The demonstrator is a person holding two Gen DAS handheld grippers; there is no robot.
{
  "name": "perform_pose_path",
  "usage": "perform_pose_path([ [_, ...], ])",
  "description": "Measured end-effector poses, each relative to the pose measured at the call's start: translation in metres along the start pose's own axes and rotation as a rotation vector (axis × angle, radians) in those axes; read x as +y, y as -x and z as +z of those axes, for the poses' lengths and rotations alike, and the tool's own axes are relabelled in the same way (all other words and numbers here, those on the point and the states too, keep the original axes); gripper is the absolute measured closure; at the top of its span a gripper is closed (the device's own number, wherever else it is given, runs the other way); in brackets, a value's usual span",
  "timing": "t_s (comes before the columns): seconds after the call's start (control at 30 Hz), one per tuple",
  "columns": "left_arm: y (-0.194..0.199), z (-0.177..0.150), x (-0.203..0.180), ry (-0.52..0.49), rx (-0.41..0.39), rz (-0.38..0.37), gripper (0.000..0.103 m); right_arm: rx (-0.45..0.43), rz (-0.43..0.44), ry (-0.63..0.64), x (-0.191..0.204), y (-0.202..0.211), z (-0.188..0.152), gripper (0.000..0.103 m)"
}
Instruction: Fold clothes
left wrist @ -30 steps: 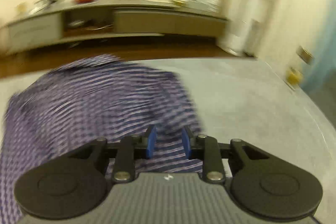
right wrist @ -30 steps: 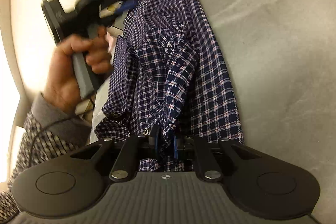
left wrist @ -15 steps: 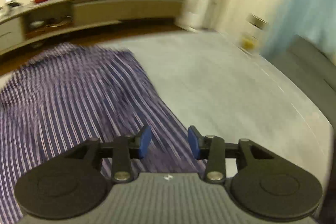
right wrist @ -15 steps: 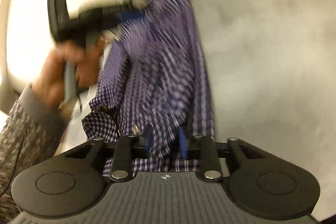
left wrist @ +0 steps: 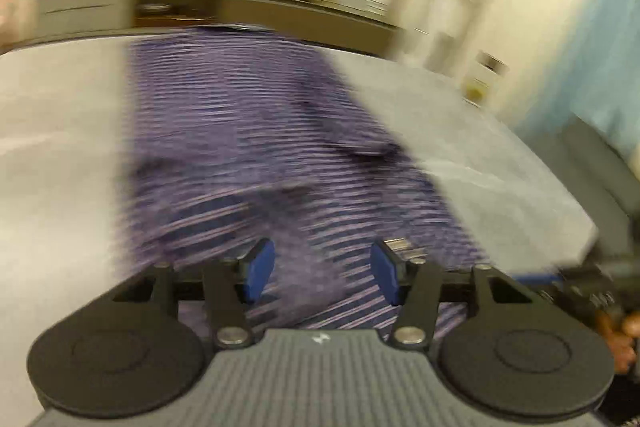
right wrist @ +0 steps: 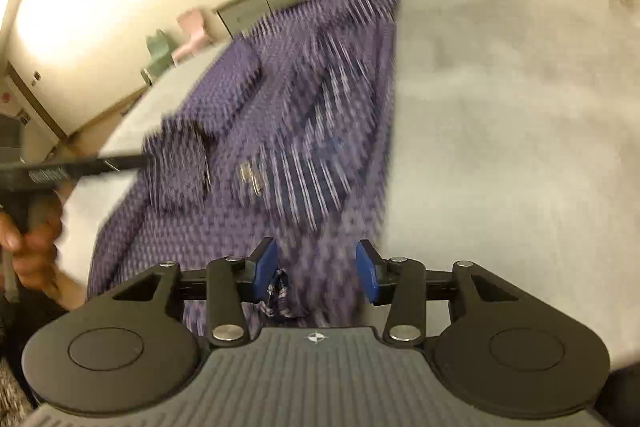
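Both claws, left [left wrist: 322,273] and right [right wrist: 316,273], gape wide, holding nothing, above the checked shirt [right wrist: 280,147] on the bed [right wrist: 500,147]. Smooth wrinkles before regrasping edges.

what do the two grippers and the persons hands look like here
Both the left gripper and the right gripper look alike: blue finger pads on black linkage arms, two round black discs, silver pivot bolts, and a ribbed grey body with a small white emblem. In the right wrist view, a bare hand grips the other unit's grey handle. Its sleeve is too blurred to tell.
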State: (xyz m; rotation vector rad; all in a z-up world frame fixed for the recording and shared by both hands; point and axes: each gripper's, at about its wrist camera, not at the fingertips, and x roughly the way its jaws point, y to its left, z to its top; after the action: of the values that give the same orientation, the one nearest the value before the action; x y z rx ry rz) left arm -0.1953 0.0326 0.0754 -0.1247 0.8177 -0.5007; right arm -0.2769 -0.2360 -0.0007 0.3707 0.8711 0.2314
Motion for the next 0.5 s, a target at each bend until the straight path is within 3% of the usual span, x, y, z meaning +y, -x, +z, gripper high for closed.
perform_pose_path([
  [0.1, 0.032, -0.021, 0.031, 0.134, -0.006, 0.061, 0.051, 0.030, 0.007, 0.036, 0.009, 0.005, -0.019, 0.057],
  [0.23, 0.051, -0.035, 0.037, 0.149, -0.007, 0.093, 0.051, 0.050, -0.003, 0.097, 0.023, 0.012, -0.031, 0.057],
  [0.3, 0.059, -0.043, 0.025, 0.112, -0.007, 0.095, 0.050, 0.060, -0.008, 0.128, 0.030, 0.015, -0.037, 0.054],
  [0.37, 0.055, -0.048, 0.009, 0.044, -0.002, 0.082, 0.049, 0.070, -0.013, 0.159, 0.037, 0.019, -0.044, 0.036],
  [0.4, 0.049, -0.050, 0.000, 0.002, 0.003, 0.071, 0.049, 0.069, -0.034, 0.211, 0.041, 0.017, -0.045, 0.033],
  [0.47, 0.041, -0.054, -0.019, -0.075, 0.010, 0.076, 0.048, 0.064, -0.085, 0.333, 0.048, 0.011, -0.047, 0.037],
  [0.5, 0.038, -0.056, -0.028, -0.112, 0.013, 0.082, 0.048, 0.061, -0.111, 0.394, 0.052, 0.009, -0.048, 0.046],
])
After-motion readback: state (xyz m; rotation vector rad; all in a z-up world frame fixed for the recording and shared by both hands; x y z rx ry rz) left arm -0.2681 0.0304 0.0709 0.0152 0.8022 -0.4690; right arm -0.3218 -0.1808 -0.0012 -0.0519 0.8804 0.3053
